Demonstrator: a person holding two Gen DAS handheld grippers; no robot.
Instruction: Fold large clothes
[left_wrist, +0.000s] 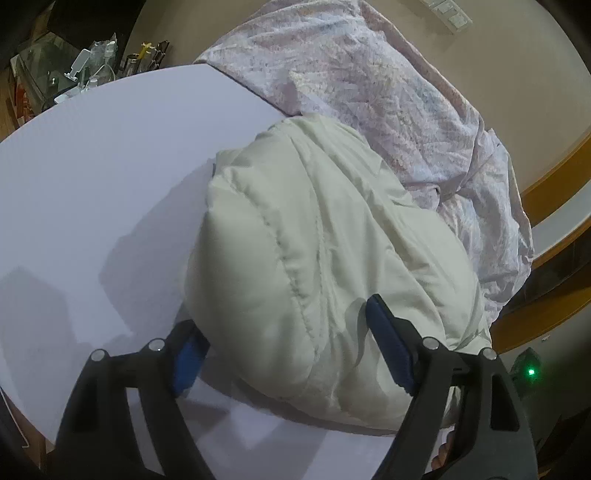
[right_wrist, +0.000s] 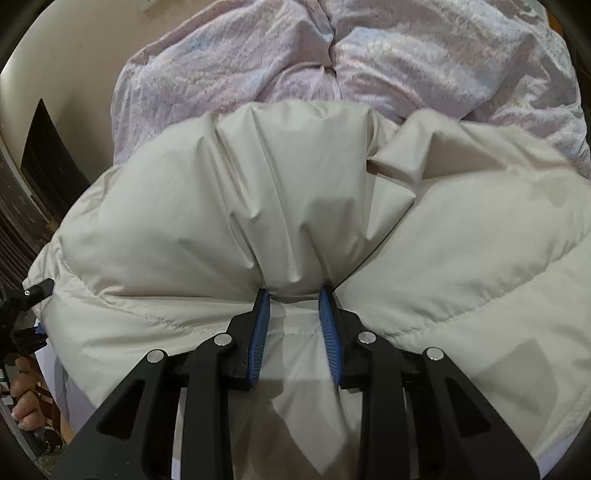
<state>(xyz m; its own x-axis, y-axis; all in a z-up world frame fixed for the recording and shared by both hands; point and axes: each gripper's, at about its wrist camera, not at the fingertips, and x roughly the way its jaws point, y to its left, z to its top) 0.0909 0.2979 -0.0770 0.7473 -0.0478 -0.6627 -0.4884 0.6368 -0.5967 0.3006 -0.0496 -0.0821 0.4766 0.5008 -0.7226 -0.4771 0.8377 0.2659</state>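
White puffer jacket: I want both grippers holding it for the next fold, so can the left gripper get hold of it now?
Probably yes: the left gripper is open with the white puffer jacket bulging between its fingers, nothing in the way.

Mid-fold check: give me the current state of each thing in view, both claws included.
Puffer jacket: cream, bunched, partly folded on the table.
Right claw: shut on a pinched fold of the jacket.
Left claw: open, straddling the jacket's end.
Floral bedding: crumpled behind the jacket.
White table: bare on its left.
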